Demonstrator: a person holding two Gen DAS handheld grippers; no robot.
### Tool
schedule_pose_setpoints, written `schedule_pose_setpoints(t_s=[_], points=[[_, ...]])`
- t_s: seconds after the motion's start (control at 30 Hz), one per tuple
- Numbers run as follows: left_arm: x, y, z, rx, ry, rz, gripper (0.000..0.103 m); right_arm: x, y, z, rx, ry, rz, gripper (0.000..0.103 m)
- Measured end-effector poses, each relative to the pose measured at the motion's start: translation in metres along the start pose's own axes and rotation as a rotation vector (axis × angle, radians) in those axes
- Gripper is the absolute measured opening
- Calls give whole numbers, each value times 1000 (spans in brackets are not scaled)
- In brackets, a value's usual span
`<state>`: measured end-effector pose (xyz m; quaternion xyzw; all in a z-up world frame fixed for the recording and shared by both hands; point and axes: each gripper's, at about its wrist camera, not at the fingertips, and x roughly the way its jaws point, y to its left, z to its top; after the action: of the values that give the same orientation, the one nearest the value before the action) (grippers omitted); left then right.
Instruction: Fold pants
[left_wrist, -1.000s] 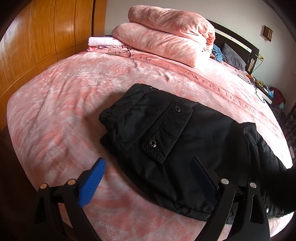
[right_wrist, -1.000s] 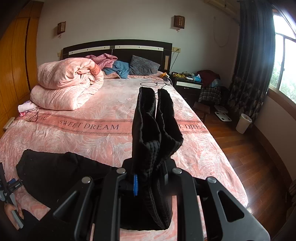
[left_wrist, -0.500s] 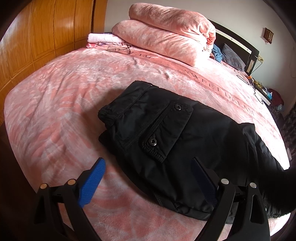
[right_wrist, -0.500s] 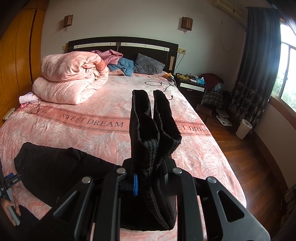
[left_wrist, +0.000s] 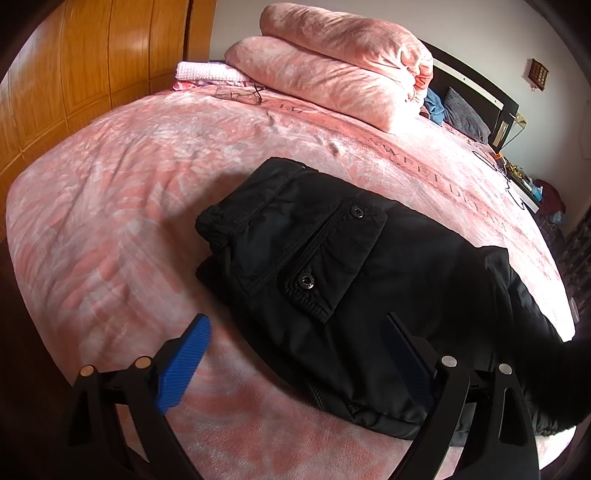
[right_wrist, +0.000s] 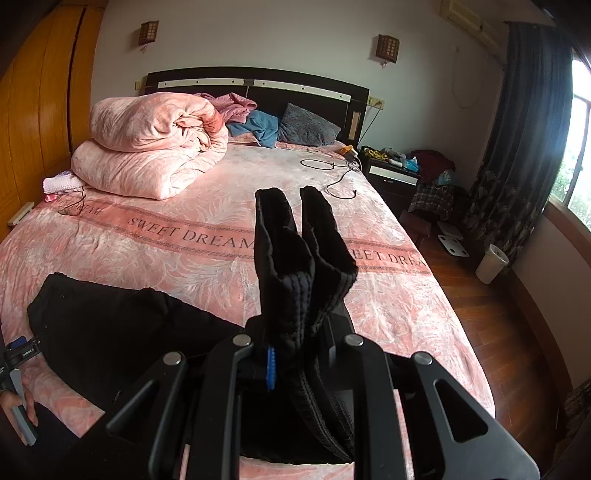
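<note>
The right gripper (right_wrist: 295, 354) has sunk slightly, clamped on both cuffs (right_wrist: 295, 236). One pair of pants (left_wrist: 332, 280) lies along the bed's (left_wrist: 110, 192) foot edge. The left gripper (left_wrist: 295, 354) gapes empty.

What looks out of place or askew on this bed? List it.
Little stands out. A thin black cable trails loose across the pink bedspread near the nightstand, and crumpled pink and blue clothes lie heaped against the headboard. The black cargo pants lie half folded, their cuffs pinched upright in the right gripper.
</note>
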<state>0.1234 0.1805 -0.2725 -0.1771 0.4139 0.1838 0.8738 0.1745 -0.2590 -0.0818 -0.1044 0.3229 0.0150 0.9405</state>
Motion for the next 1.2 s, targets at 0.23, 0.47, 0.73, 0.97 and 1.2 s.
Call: schedule_pose_setpoints(t_s=[0.23,0.47,0.73,0.97,1.2], points=[[0,2,0,-14,4,-11,94,4,10,0,-24,9,4,16],[1,4,1,-22,6,-20,94,11,21,-1,-49,23,10,16],[2,7,0,-38,9,-33,94,19,40,-4,-92,40,7,16],[2,8,0,-45,11,-36,94,25,51,-7,-117,60,10,16],[3,9,-1,-56,12,-43,94,31,70,-16,-184,75,-3,16]])
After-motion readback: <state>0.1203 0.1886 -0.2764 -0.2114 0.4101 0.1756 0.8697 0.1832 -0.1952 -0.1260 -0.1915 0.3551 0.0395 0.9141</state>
